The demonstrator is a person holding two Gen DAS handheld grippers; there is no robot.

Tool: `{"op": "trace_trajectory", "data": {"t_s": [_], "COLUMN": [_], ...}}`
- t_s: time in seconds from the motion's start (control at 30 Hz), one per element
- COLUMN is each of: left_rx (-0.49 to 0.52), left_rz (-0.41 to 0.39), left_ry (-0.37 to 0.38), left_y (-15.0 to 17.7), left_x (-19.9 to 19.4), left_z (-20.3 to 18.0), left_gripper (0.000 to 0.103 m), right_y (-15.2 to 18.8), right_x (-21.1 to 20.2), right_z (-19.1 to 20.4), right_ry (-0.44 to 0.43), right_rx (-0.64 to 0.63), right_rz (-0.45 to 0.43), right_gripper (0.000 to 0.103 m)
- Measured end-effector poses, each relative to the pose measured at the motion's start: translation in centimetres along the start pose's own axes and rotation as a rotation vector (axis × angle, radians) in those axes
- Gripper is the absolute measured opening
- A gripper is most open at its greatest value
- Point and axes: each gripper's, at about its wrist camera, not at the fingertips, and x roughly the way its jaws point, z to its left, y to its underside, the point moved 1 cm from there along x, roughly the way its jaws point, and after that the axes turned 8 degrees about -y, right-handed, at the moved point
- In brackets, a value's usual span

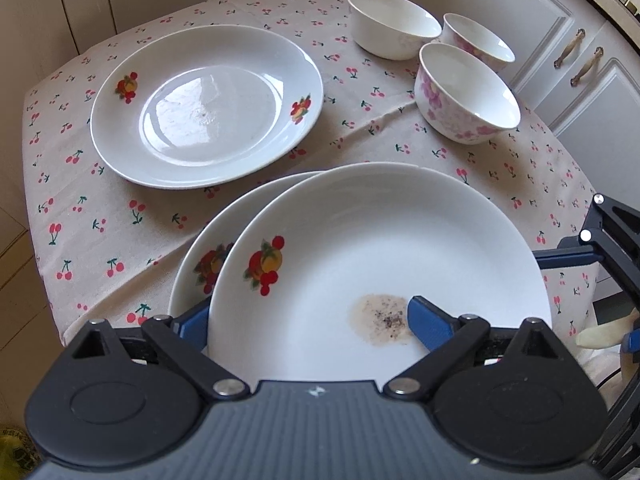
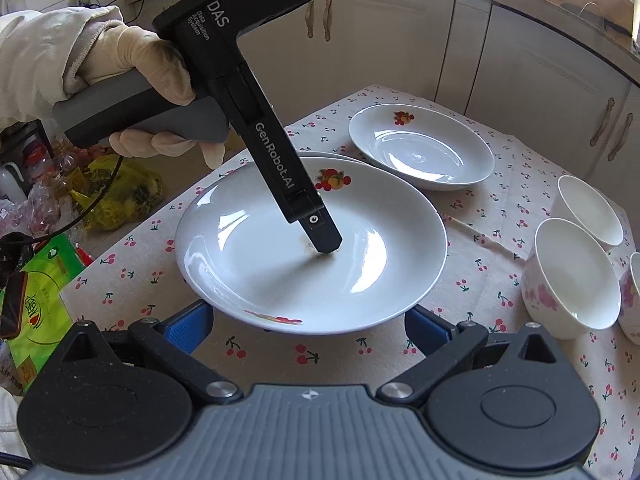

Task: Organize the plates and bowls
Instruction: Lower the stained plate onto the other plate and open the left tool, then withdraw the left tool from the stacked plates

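Observation:
My left gripper [image 1: 308,320] is shut on the near rim of a white fruit-print plate [image 1: 380,264]: one blue finger [image 1: 428,326] lies inside it by a brown stain, the other under the rim. This plate sits over a second plate [image 1: 200,268]. In the right wrist view the left gripper [image 2: 326,244] pinches that plate [image 2: 312,248]. A third plate [image 1: 206,106] lies apart behind it; it also shows in the right wrist view [image 2: 420,148]. Three bowls [image 1: 466,94] stand at the right. My right gripper [image 2: 308,328] is open and empty before the plate's near rim.
The table wears a cherry-print cloth [image 1: 120,232]. White cabinets [image 2: 520,60] stand behind it. Plastic bags and packets [image 2: 116,196] lie on the floor off the table's left edge. The three bowls [image 2: 568,280] are close to my right gripper's right side.

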Motion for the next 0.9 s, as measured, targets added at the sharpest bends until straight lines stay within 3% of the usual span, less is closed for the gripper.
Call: {"op": "trace_trajectory", "data": {"t_s": [0.37,0.67,0.9], "left_rx": [-0.019,-0.09,-0.141], "left_rz": [-0.009,-0.078,-0.261], "left_ry": [-0.051,-0.048,0.025], "left_y": [-0.3,0.1,1.7], "left_x": [-0.2,-2.5,-5.5], "left_z": [-0.1,1.7,1.8], "left_gripper": [0.097,0.098,0.098], "right_y": [-0.1,0.1,0.6], "right_x": [-0.5,-0.3,-1.3], "right_z": [-0.8,0.1,-0.2], "right_ry": [-0.03,-0.011,0.052], "right_rx": [0.062,-0.002,-0.039], "right_rz": [-0.049,-0.048,-0.06], "right_gripper": [0.103,0.103,0.103]}}
